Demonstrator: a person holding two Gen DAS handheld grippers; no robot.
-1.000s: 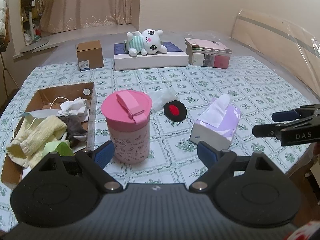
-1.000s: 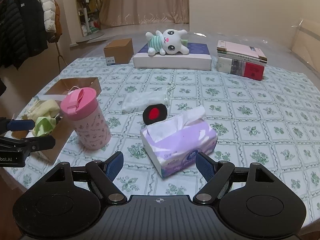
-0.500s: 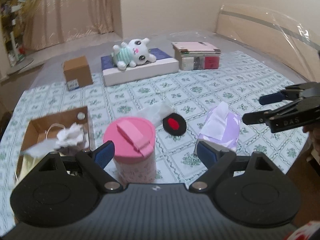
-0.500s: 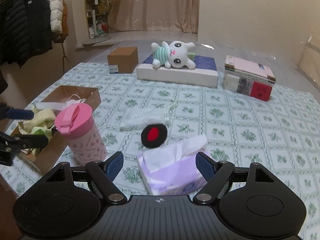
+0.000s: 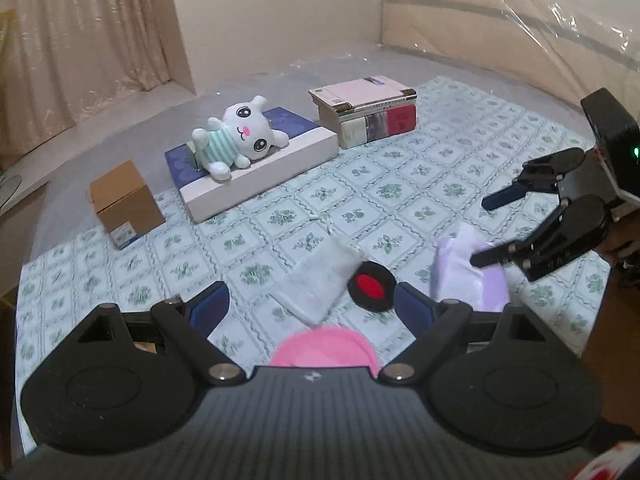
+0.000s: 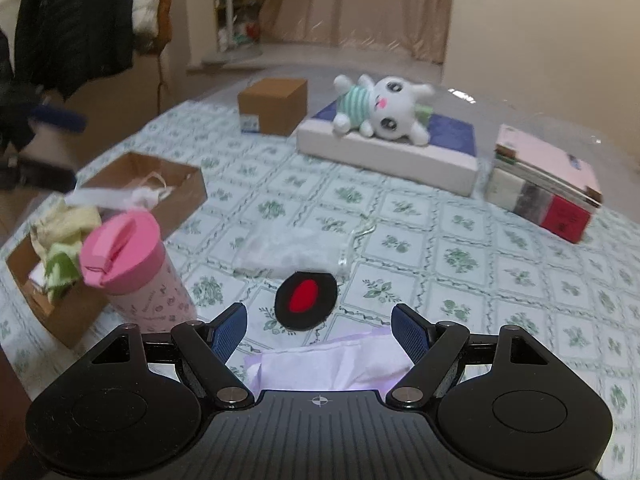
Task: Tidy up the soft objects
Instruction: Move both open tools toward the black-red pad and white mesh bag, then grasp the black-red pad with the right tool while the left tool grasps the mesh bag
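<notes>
**Cardboard tray part-filled; both grippers empty above the table**

Cardboard tray at the table's left edge holds a pale yellow cloth, a green cloth and white crumpled fabric with a cord. Pink lidded cup stands just beside the tray, closed.

Left gripper points down over the cup lid, fingers spread apart, nothing between them. Right gripper hangs over the lilac tissue pack, fingers released, clear of it.

Loose soft items mid-table: white drawstring pouch, flat; black round pad with red centre touching its near edge. White plush bunny in a striped shirt lies on a flat white-and-blue box, far side, near a book stack.
</notes>
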